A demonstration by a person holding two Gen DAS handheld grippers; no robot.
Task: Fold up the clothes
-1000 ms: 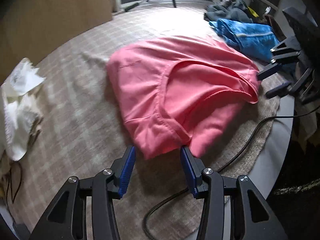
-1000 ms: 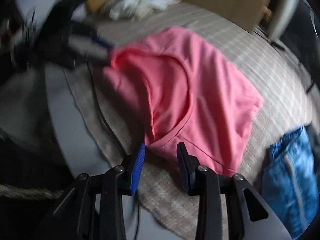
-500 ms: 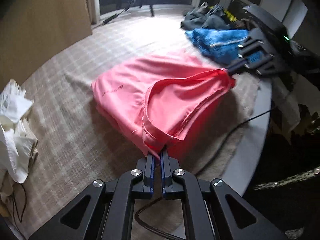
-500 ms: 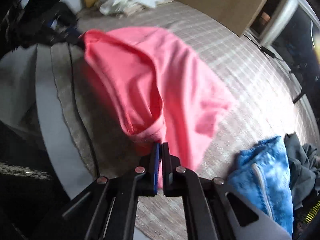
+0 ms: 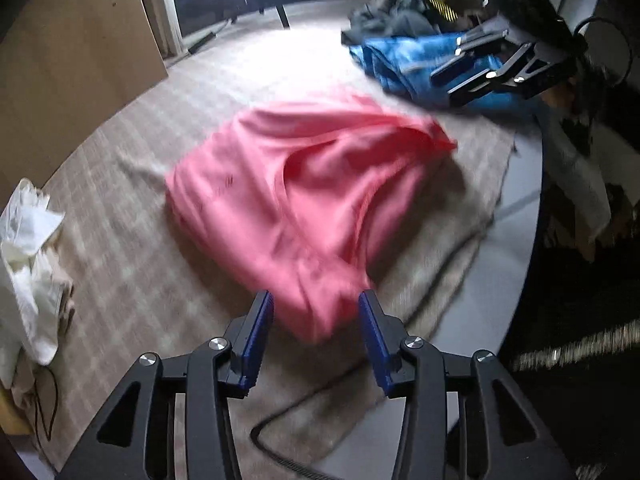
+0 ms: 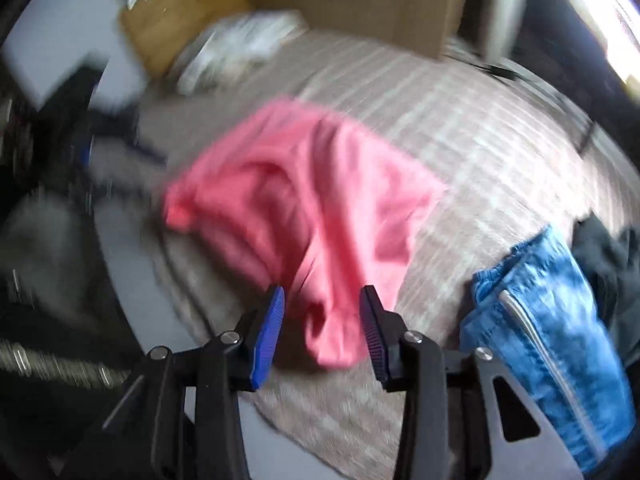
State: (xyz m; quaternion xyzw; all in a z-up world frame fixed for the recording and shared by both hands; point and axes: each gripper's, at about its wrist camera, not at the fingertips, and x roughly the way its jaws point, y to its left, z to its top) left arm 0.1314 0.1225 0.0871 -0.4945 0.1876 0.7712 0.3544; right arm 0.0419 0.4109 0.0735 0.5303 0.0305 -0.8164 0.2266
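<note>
Left wrist view showed the left gripper with its jaws parting, blue pads set apart and not pressing on anything. The near corner of the pink garment lay between and just beyond the pads, loose on the checked beige blanket. Farther out and to the right, the right gripper hung above the blue garment, with dark clothes behind that. A white cloth pile sat well off to the left, and a black cable curled just below the pads.

Right wrist view, blurred, showed the right gripper likewise opening, pads clear of the fabric. A hanging fold of the pink garment sat between them and spread away ahead. The blue garment lay close to the right of the gripper.
</note>
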